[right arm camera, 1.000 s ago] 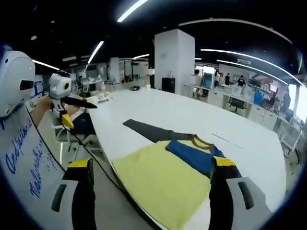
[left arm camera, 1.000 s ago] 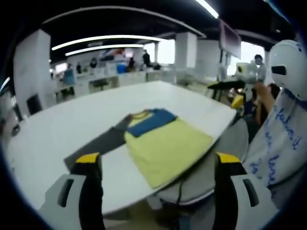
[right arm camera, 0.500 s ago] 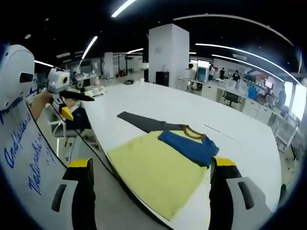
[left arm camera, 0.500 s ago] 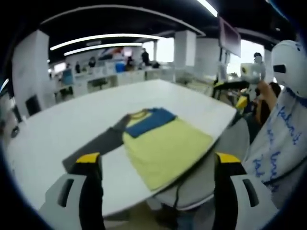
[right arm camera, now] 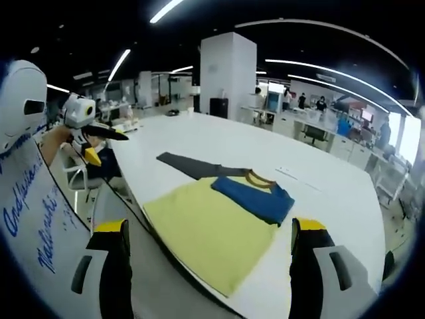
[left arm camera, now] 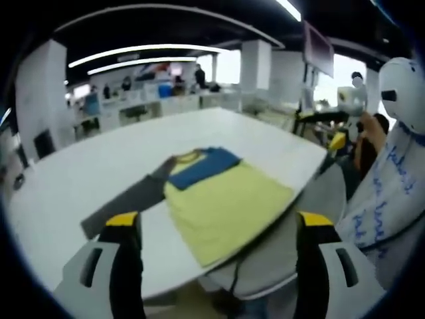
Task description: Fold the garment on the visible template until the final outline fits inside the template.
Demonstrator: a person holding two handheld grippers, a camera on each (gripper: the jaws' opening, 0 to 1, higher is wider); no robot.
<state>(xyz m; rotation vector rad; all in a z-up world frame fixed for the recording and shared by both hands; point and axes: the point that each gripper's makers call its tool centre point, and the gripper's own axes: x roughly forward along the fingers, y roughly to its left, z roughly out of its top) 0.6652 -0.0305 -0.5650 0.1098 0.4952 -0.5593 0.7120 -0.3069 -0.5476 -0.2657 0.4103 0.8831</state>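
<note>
Two hand-held grippers sit nearest of all, each with its jaws spread wide and nothing between them: the left hand-held gripper (left arm camera: 219, 229) and the right hand-held gripper (right arm camera: 207, 236), both hanging in the air off the near edge of the desk (right arm camera: 319, 193), well short of the cloth.

Next comes the garment (right arm camera: 209, 222), a yellow shirt with a blue folded part toward the collar, lying flat at the near edge of the desk; in the left gripper view the same garment (left arm camera: 222, 203) has its lower hem right at that edge, perhaps slightly over it. A dark grey strip (right arm camera: 189, 166), which I take for the template, runs out from under the collar end toward the middle of the desk. The shirt covers only one end of it.

Farther off stand office desks, a white pillar and several people.

What could go wrong: a grab at the hem beside the edge may drag the shirt off the desk, and a sloppy fold could leave the outline wider than the strip or slide the strip itself.
</note>
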